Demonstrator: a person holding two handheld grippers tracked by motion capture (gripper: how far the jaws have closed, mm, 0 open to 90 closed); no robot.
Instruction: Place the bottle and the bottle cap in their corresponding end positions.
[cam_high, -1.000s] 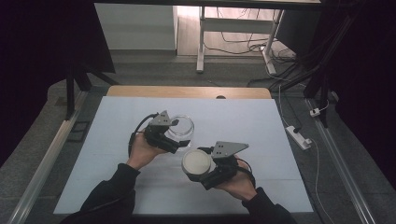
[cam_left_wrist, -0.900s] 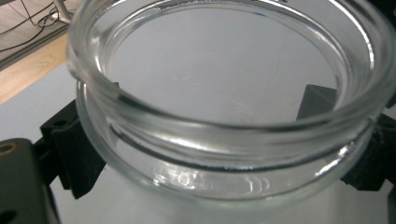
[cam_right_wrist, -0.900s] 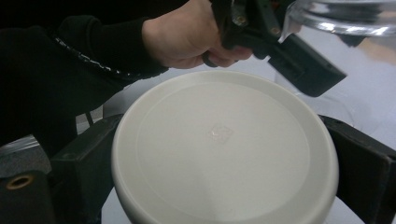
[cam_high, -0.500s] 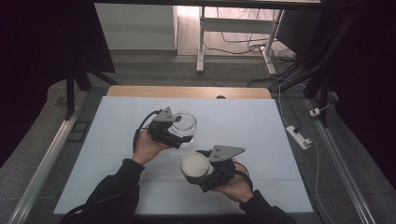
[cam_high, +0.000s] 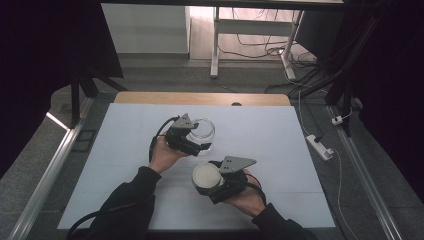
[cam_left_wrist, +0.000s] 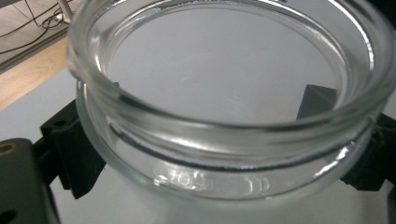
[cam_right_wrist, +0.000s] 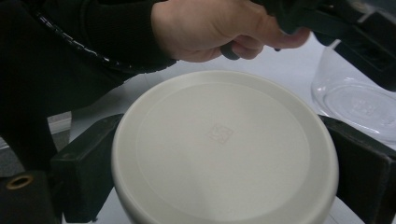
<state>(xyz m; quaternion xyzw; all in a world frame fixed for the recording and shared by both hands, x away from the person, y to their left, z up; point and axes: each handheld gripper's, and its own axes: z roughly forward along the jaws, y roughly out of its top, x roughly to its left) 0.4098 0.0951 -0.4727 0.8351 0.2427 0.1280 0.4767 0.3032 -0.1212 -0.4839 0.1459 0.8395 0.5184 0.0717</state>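
Note:
A clear glass jar (cam_high: 202, 131) with an open mouth is held at mid table by my left gripper (cam_high: 199, 145), whose jaws are shut on its sides. Up close, the jar (cam_left_wrist: 224, 107) sits between the two black jaws, its rim wide and empty. My right gripper (cam_high: 212, 185) is shut on a round white lid (cam_high: 206, 176), nearer the person and to the right of the jar. That lid (cam_right_wrist: 224, 149) spans the gap between the right jaws, with the jar's base (cam_right_wrist: 355, 102) and the person's left hand (cam_right_wrist: 215, 28) beyond it.
A white mat (cam_high: 270, 135) covers the wooden table (cam_high: 200, 98). Metal rails run along both sides. A power strip (cam_high: 320, 146) lies on the floor off the right edge, with a table frame and cables farther back.
The left gripper with the jar has shifted slightly toward the person and tilted. The right gripper with the lid has stayed roughly in place, turning a little.

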